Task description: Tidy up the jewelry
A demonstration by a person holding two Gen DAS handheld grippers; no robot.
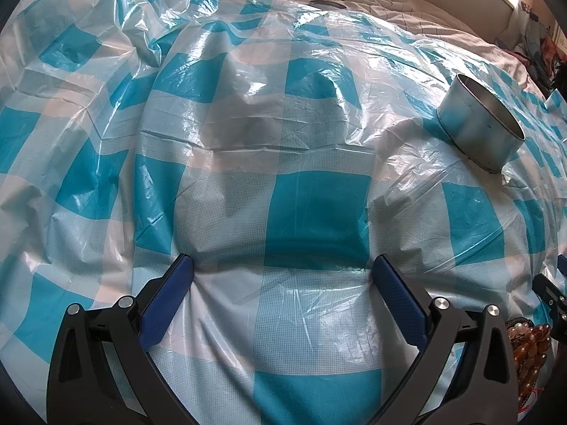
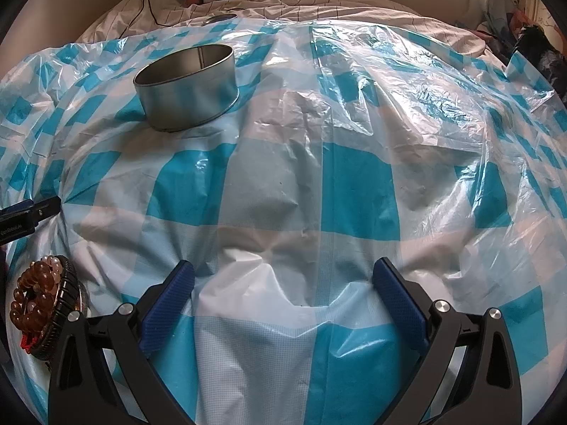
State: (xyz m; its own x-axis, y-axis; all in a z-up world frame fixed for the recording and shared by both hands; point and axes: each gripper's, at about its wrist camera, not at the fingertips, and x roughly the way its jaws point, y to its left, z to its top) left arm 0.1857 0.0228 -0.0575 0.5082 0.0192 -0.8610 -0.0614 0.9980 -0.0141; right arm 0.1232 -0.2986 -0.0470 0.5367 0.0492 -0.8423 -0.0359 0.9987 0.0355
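I find a bed covered by a crinkled blue-and-white checked plastic sheet; it billows and sits unevenly, so nothing on it rests on firm ground. Beyond it at 12 o'clock lies striped white bedding.

The round, open-topped metal tin stands upright at 11 o'clock in the right wrist view, and at 2 o'clock in the left wrist view. I cannot see whether it holds anything.

The jewelry is a small heap: amber-brown bead strings lying against a dark ribbed bangle, at 8 o'clock in the right view, and at 4 o'clock in the left view, partly hidden there. It lies between the two tools, well apart from the tin.

My left gripper is spread wide with nothing between its blue pads. My right gripper is likewise spread wide and empty, low over the sheet.

My judgement: no piece is yet taken up. To do the pick well, I would turn the right tool toward the heap, close on one piece only, and avoid pinching the plastic, which could drag the heap or tip the tin.
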